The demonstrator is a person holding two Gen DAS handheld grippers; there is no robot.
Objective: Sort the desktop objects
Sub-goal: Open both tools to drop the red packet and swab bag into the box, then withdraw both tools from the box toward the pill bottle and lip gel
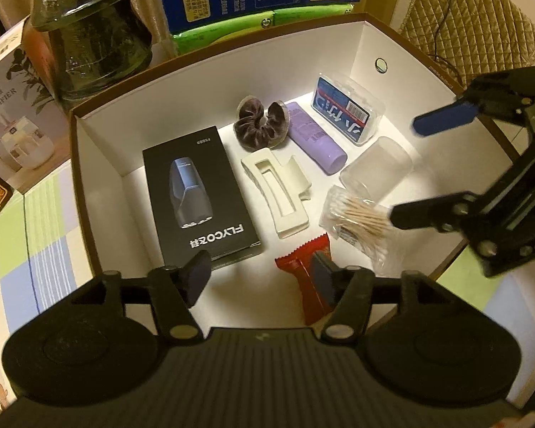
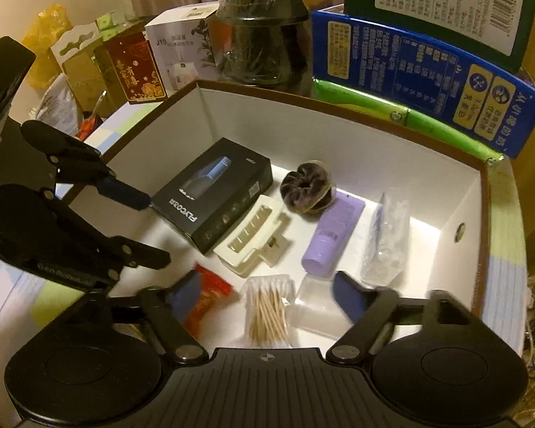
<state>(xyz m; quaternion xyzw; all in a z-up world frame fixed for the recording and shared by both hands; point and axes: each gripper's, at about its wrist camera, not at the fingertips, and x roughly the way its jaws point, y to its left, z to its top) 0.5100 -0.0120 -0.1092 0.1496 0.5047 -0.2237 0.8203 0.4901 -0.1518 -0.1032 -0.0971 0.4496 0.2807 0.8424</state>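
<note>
A brown-edged white box (image 1: 100,185) (image 2: 446,196) holds several items: a black FLYCO box (image 1: 199,192) (image 2: 214,192), a cream hair claw (image 1: 278,189) (image 2: 249,242), a dark scrunchie (image 1: 260,121) (image 2: 306,185), a purple tube (image 1: 315,137) (image 2: 331,235), a clear floss box (image 1: 349,107), a clear cup (image 1: 378,164) (image 2: 317,306), a bag of cotton swabs (image 1: 356,217) (image 2: 267,306) and a red packet (image 1: 310,285) (image 2: 210,296). My left gripper (image 1: 260,274) (image 2: 157,228) is open and empty above the box's near edge. My right gripper (image 2: 264,296) (image 1: 406,167) is open and empty above the swabs.
A dark green glass vase (image 1: 92,28) (image 2: 260,25), a humidifier carton (image 1: 14,125) (image 2: 182,46), blue and green cartons (image 2: 421,75) and a red gift box (image 2: 135,67) stand behind the box. A checked cloth (image 1: 35,232) covers the table.
</note>
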